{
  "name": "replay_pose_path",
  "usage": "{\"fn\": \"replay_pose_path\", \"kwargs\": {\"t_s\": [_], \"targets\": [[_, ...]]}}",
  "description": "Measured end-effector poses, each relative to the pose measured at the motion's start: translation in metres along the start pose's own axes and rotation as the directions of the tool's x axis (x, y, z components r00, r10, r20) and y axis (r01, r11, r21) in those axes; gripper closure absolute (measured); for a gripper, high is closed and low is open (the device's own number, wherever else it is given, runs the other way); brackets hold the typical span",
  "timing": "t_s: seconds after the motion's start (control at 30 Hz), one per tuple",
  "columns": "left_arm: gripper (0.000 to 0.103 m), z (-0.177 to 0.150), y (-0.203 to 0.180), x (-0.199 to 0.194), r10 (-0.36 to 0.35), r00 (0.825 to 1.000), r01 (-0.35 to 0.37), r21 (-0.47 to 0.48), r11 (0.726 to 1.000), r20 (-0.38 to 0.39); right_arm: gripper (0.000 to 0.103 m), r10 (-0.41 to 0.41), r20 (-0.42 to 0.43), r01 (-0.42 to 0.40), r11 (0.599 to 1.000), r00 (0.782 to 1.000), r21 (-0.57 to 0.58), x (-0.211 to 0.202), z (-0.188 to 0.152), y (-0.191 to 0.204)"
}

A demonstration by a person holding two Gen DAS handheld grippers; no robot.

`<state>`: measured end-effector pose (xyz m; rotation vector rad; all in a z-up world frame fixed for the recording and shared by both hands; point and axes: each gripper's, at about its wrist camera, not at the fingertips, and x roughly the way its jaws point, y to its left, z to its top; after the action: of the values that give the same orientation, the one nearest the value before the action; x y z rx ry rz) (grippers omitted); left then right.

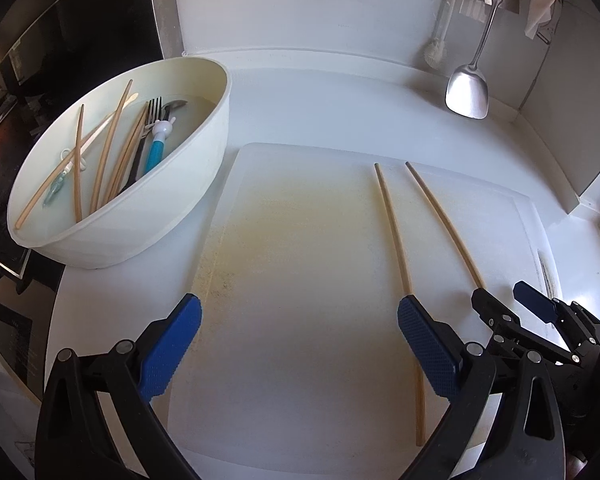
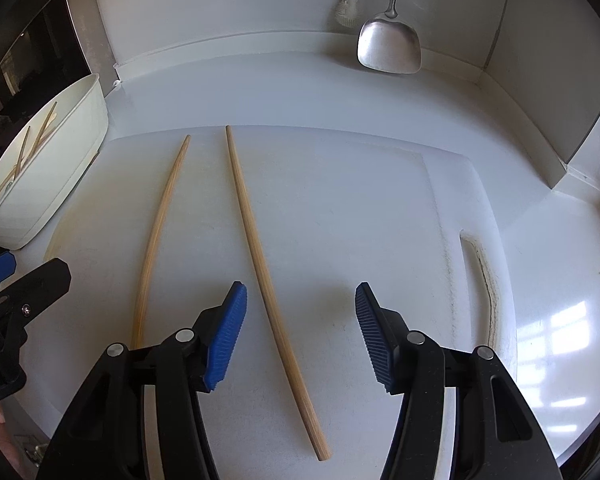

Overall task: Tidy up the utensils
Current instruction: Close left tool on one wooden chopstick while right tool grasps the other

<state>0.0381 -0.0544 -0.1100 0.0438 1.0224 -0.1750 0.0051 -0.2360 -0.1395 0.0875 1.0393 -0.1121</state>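
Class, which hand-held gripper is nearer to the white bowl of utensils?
Left. The left hand-held gripper hovers beside the white bowl; the right hand-held gripper sits farther away, over two chopsticks.

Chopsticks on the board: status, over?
Left gripper, right gripper open, empty. Two chopsticks on cutting board; rest in bowl. Nothing blocking.

White worktop [image 2: 284,76] in front of me, glossy, running into a white back wall [image 1: 300,4] with a low upstand along the joint. A metal spatula [image 2: 388,46] and a white brush [image 2: 347,10] hang against that wall. Dark glass appliance front [image 1: 40,40] on my left. Window light reflects off the worktop at right [image 2: 564,340].
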Motion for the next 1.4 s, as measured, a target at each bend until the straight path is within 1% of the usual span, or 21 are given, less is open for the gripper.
{"fn": "replay_pose_path", "kwargs": {"t_s": [0.2,0.37,0.53,0.73,0.83,1.07,1.27,1.4], "targets": [[0.006,-0.002,-0.013,0.008,-0.018,1.000,0.018,0.018,1.000,0.008,0.049,0.016,0.016,-0.016,1.000,1.000,-0.014,-0.003,-0.003,-0.003],[0.006,-0.003,-0.021,0.018,-0.039,0.999,0.039,0.017,0.999,-0.005,0.049,0.022,0.023,-0.021,1.000,0.999,-0.014,-0.004,-0.004,-0.003],[0.006,-0.002,-0.026,0.028,-0.041,0.999,0.042,0.017,0.999,-0.012,0.049,0.027,0.025,-0.027,0.999,0.999,-0.020,-0.004,-0.005,-0.004],[0.006,-0.004,-0.020,0.038,-0.057,0.998,0.056,-0.036,0.998,-0.029,0.049,0.025,0.025,-0.025,0.999,0.999,-0.025,-0.004,-0.005,-0.003],[0.006,-0.005,-0.017,0.040,-0.058,0.998,0.057,-0.047,0.997,-0.032,0.049,0.026,0.026,-0.025,0.999,0.999,-0.025,-0.004,-0.006,-0.002],[0.006,-0.003,-0.018,0.044,-0.042,0.999,0.041,-0.030,0.999,-0.032,0.049,0.027,0.025,-0.026,0.999,0.999,-0.021,-0.004,-0.006,-0.002],[0.005,0.002,-0.023,0.049,-0.028,0.999,0.028,0.015,0.999,-0.028,0.049,0.029,0.024,-0.028,0.999,0.999,-0.024,-0.004,-0.006,-0.003],[0.006,0.002,-0.023,0.050,-0.029,0.999,0.030,0.025,0.999,-0.022,0.049,0.024,0.029,-0.024,1.000,0.999,-0.021,-0.004,-0.007,-0.002]]}}
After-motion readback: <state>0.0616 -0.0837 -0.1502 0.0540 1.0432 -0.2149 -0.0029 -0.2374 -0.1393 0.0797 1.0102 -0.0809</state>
